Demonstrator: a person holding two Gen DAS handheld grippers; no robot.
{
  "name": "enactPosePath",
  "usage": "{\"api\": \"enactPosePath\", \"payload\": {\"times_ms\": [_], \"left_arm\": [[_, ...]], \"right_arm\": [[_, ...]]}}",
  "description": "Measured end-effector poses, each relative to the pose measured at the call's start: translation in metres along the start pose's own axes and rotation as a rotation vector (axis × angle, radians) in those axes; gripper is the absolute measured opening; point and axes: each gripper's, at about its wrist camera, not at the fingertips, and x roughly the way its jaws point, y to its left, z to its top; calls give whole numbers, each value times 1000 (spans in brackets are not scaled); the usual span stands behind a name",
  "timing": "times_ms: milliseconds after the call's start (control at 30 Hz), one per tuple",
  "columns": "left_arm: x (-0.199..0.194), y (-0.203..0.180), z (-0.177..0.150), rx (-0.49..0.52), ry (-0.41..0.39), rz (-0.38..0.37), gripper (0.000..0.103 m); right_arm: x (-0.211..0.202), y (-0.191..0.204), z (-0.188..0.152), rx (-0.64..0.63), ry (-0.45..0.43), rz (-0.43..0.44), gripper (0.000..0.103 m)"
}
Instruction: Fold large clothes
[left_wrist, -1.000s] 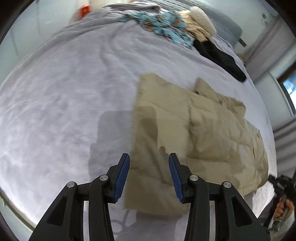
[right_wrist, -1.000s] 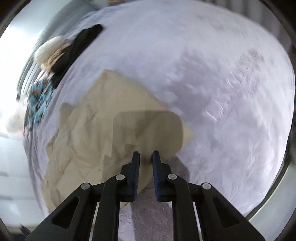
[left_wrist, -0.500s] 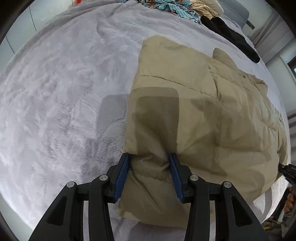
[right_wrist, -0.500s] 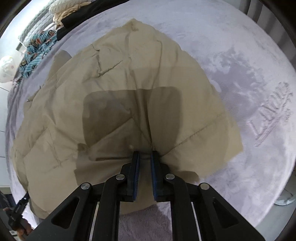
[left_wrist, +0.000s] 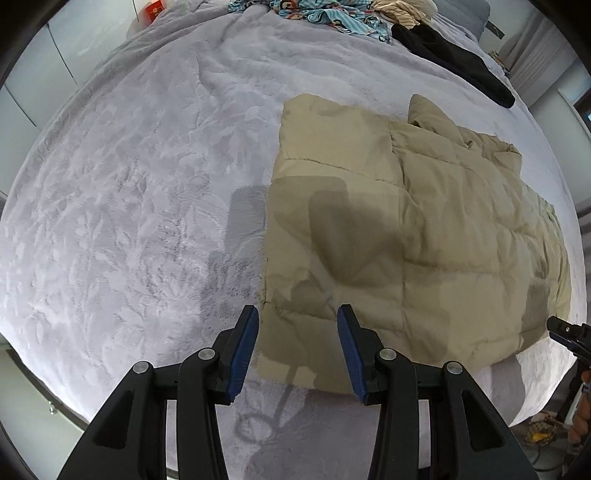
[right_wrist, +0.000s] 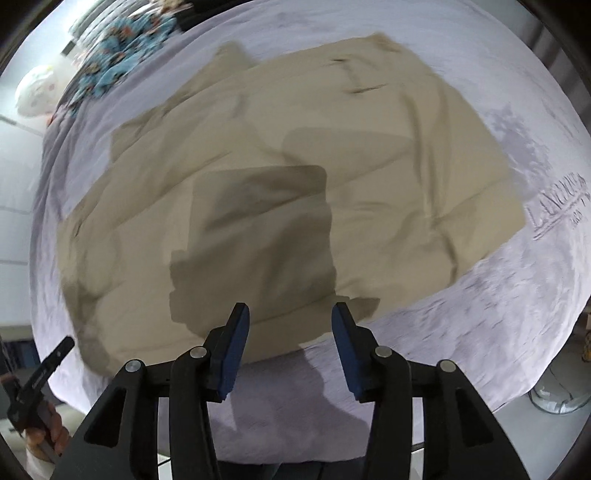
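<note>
A beige quilted jacket (left_wrist: 406, 229) lies folded flat on the grey bedcover (left_wrist: 129, 203). My left gripper (left_wrist: 297, 347) hangs open just above the jacket's near left corner, with no cloth pinched between its blue pads. In the right wrist view the jacket (right_wrist: 295, 192) is blurred by motion. My right gripper (right_wrist: 290, 343) is over the jacket's near edge with its jaws opening and nothing between them. The right gripper's tip (left_wrist: 569, 332) shows at the left view's right edge. The left gripper (right_wrist: 40, 373), held by a hand, appears at the right view's lower left.
At the bed's far end lie a blue patterned garment (left_wrist: 325, 14), a black garment (left_wrist: 454, 62) and a cream one beside them. A red box (left_wrist: 153, 7) stands beyond the bed. The bedcover (right_wrist: 517, 314) ends just below both grippers.
The right gripper let go of the jacket fold it was pinching and its jaws spread. The left gripper, with a fold between its pads half a second ago, has drawn back clear of the cloth.
</note>
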Motion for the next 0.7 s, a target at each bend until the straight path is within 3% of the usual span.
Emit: {"api": "enactPosePath", "payload": {"times_ms": [133,167,233,533,600,700], "left_arm": [[-4,1,1,4,3,5,50],[-5,1,1,5,1,9,74],[-11,3,0,-6,-23,16,94],[-8,-1,2,-40,-15,21,94],[-6,-4,2,-28,-13,32,94],[0,-8,3,-12,1,36,95]], "right_arm": [[1,23,-7,-38,31,23,54],[3,31,-6,-52,36,23,57],[5,39,-6,-67,43,22,59],[10,47,-10,-127,87,33,66],[11,48,-10,-134,88,40,78],[13,51,-10,-147,89,51,80]]}}
